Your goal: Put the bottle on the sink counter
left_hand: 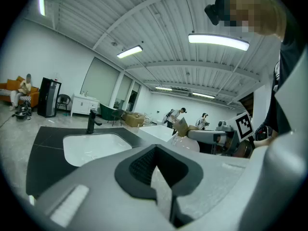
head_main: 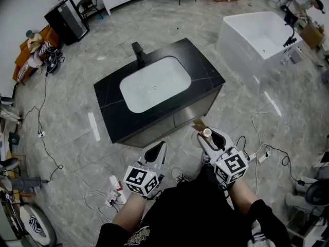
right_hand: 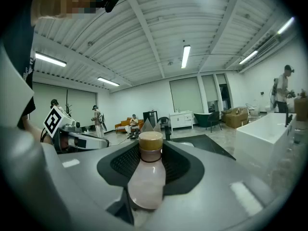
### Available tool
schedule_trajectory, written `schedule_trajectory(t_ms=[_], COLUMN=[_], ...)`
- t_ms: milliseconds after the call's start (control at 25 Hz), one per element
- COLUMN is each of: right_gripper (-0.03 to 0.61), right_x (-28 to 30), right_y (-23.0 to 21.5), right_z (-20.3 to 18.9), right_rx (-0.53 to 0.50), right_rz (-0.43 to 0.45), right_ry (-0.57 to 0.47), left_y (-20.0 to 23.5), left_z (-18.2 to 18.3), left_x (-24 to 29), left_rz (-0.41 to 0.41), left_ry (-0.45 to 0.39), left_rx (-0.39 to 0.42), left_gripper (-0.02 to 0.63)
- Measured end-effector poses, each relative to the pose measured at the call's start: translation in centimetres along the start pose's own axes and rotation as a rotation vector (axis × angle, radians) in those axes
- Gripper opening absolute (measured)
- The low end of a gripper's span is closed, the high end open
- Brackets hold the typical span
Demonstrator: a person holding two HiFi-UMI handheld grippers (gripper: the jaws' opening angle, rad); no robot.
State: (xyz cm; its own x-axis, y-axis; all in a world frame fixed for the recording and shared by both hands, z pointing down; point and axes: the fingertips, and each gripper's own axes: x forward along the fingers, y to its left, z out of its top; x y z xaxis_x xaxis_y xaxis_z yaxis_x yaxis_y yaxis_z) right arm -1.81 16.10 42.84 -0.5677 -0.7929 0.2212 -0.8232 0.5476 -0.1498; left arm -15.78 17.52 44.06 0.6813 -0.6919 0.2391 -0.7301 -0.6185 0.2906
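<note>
Right gripper is clamped on the bottle, lower right; left gripper is closed, empty. Set it down tilted on the counter and it'll probably roll into the sink.

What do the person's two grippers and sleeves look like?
The left gripper and right gripper have pale grey jaws with black ribbed inner pads. Each carries a white cube printed with black square markers. The person wears black sleeves.
</note>
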Motion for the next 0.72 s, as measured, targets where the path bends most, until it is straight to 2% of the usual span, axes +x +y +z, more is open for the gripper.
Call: schedule_trajectory(t_ms=[720], right_gripper=[0.169], right_x=[0.05], right_y=[-0.74], right_z=[0.39], right_rx=[0.005], right_rz=[0.021], right_ry=[-0.021], left_y=[-0.46], left_z=[-0.31], left_x=[0.89], left_rz=[-0.002], left_ry=[0.01], left_rx=[-0.002], left_gripper=[0.0])
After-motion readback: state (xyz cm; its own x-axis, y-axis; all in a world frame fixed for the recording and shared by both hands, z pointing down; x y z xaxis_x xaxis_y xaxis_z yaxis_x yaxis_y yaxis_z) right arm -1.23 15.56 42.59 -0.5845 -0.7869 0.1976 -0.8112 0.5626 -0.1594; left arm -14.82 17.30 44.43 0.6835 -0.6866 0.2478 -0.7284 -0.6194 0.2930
